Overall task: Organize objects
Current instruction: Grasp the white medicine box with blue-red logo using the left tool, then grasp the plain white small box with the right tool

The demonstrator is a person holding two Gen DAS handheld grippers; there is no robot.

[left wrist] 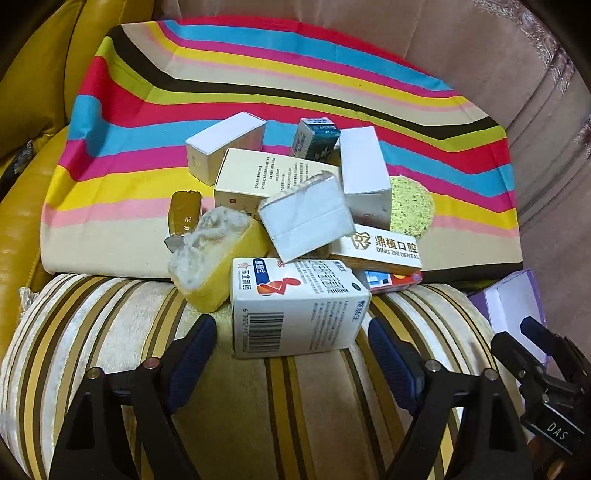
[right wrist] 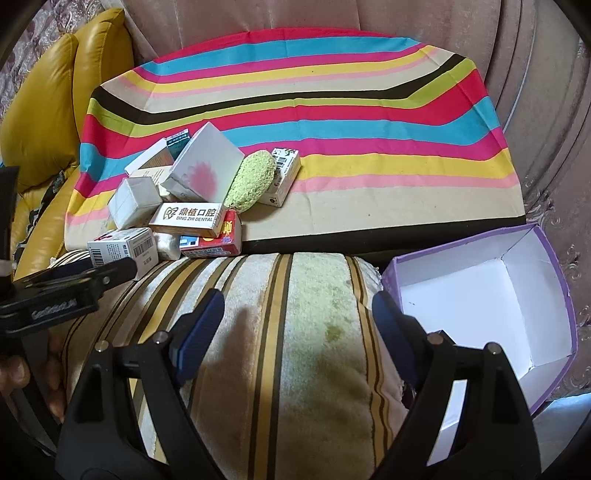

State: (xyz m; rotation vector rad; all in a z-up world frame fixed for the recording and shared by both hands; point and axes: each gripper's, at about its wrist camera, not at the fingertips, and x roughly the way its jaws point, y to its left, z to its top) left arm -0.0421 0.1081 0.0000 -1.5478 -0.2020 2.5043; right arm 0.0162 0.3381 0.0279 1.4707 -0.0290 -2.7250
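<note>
A pile of small boxes lies on a rainbow-striped cloth (left wrist: 110,206). My left gripper (left wrist: 291,343) is open, its fingers either side of a white medicine carton with a barcode (left wrist: 295,306), not touching it. Beside the carton lie a yellow sponge (left wrist: 218,258), a white wrapped block (left wrist: 306,218), a "Ding Zhi Dental" box (left wrist: 384,247) and a green sponge (left wrist: 412,206). My right gripper (right wrist: 297,317) is open and empty over a striped cushion (right wrist: 295,332). An empty purple box (right wrist: 491,306) stands to its right. The pile (right wrist: 184,206) lies to its left.
A yellow leather cushion (left wrist: 40,129) lies at the left. A pink sofa back (right wrist: 369,22) runs behind the cloth. The right gripper's body (left wrist: 543,376) shows at the lower right of the left wrist view, by the purple box (left wrist: 513,306).
</note>
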